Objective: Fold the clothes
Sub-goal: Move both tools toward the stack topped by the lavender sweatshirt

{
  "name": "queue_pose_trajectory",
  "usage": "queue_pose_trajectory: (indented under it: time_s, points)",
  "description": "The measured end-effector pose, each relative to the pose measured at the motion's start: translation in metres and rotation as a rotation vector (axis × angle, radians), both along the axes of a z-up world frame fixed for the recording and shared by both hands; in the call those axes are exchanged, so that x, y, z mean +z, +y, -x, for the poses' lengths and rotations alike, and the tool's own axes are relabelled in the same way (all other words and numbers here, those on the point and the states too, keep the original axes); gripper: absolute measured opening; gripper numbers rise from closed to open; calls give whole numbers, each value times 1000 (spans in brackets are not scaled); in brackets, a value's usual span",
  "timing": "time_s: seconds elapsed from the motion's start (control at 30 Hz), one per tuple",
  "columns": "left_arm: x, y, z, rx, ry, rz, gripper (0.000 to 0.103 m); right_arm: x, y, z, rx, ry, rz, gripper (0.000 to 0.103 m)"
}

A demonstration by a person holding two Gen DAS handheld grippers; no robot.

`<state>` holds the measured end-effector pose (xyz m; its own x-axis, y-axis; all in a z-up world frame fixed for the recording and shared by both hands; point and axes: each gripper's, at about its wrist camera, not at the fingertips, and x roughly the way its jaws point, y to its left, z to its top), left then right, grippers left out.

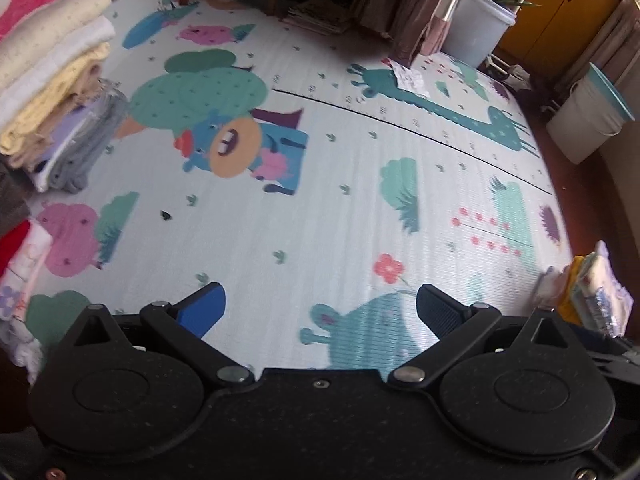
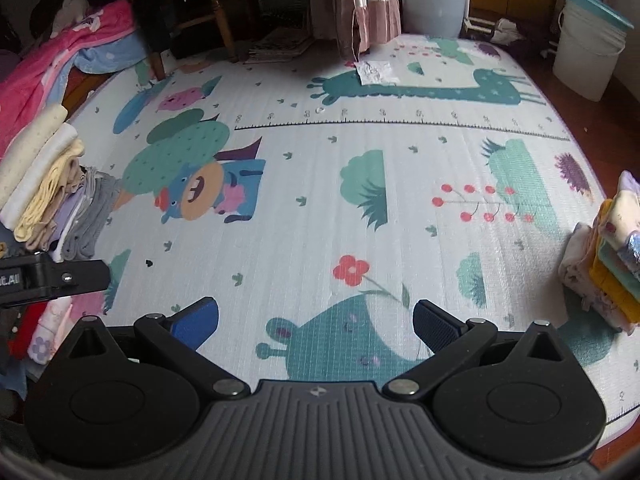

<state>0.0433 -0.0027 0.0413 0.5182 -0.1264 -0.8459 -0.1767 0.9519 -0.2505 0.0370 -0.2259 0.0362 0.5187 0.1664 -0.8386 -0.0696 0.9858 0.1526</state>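
Left black plastic two-finger gripper: matte speckled body, two round disc housings, silver pivot rivets, blue-faced left finger pad, ribbed dark right pad. Right black two-finger gripper: same linkage, grey ribbed centre plate, small cross mark, blue pad.

The middle of the play mat lies bare ahead of me, with broad room to pass. A stack of folded clothes hems the left edge, another pile the right, and buckets stand beyond the far corner.

folded clothes stack at mat's left edge, smaller folded pile right
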Motion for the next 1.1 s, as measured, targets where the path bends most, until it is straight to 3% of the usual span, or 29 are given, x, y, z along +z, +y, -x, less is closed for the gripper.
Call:
queue_pose_trajectory:
  time_s: [0.1, 0.27, 0.47, 0.57, 0.63, 0.67, 0.7, 0.83, 1.1]
  points:
    - [-3, -6, -5, 12, -11, 25, 103, 8, -15, -1, -35, 35, 33, 103]
    - [-7, -30, -16, -57, -15, -8, 103, 39, -44, -3, -70, 17, 171, 103]
    - [-15, -58, -26, -155, -30, 25, 103, 75, -90, -10, -141, -41, 139, 103]
    - [-26, -74, -34, -201, -36, -22, 102, 57, -118, -18, -197, -71, 108, 103]
    - [-36, -85, -41, -226, -31, -53, 102, 31, -137, -26, -262, 1, 83, 103]
    - [-42, -91, -46, -237, -26, -60, 102, 24, -146, -30, -290, 43, 35, 103]
    - [-46, -97, -49, -247, -28, -63, 102, 24, -154, -29, -284, 18, -25, 103]
    - [-52, -131, -60, -313, -60, -69, 102, 26, -175, -29, -306, -56, 60, 103]
    - [-42, -211, -75, -467, -207, 16, 102, -2, -268, -28, -476, 4, -40, 103]
